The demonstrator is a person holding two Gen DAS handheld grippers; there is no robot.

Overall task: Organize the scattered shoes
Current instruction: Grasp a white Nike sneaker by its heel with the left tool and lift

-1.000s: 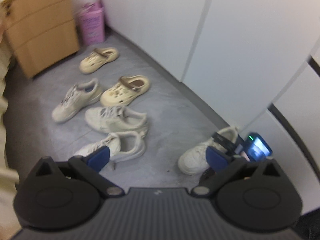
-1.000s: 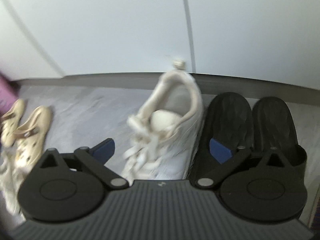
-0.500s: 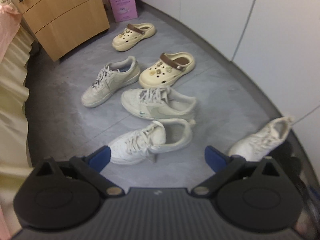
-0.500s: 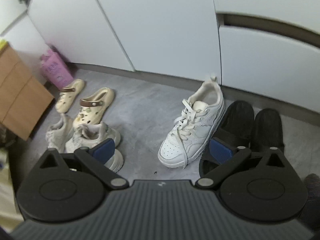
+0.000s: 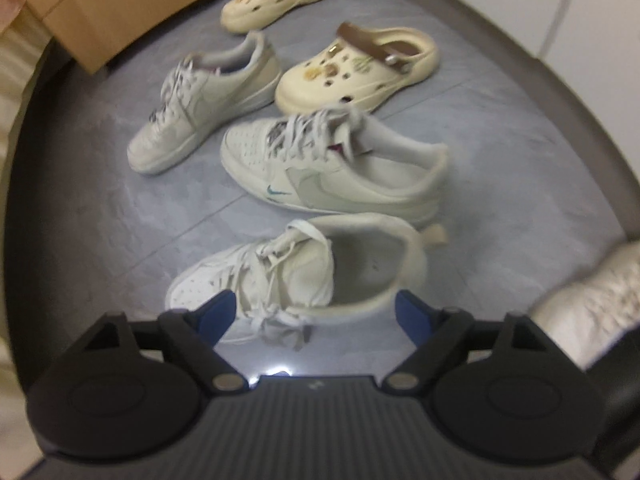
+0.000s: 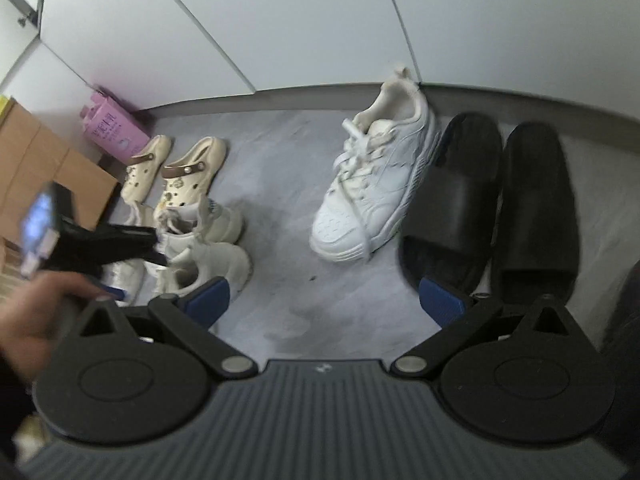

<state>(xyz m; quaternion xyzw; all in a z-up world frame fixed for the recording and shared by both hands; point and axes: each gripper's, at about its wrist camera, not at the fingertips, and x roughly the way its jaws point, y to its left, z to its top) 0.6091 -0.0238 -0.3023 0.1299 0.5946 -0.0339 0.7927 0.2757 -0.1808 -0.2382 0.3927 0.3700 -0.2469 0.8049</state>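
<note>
On the grey floor just ahead of the left gripper (image 5: 316, 312), a white sneaker (image 5: 296, 272) lies with its collar facing the camera; jaws closing, pads on either side of the collar and laces but not pressing yet. Likely light and soft — padded collar should squash under the pads; heel rim or collar wall looks like the firmest hold; loose laces could snag. Right gripper (image 6: 324, 300) spread, nothing between the pads; it hangs over bare floor between the sneaker pile and a chunky white trainer (image 6: 376, 188) set beside two black slides (image 6: 492, 204) by the cabinet. Hard to make out: left view is blurred; near side of the sneaker's sole sits behind the gripper body; a pale shoe at the right edge (image 5: 596, 300) is cut off — probably that trainer.
</note>
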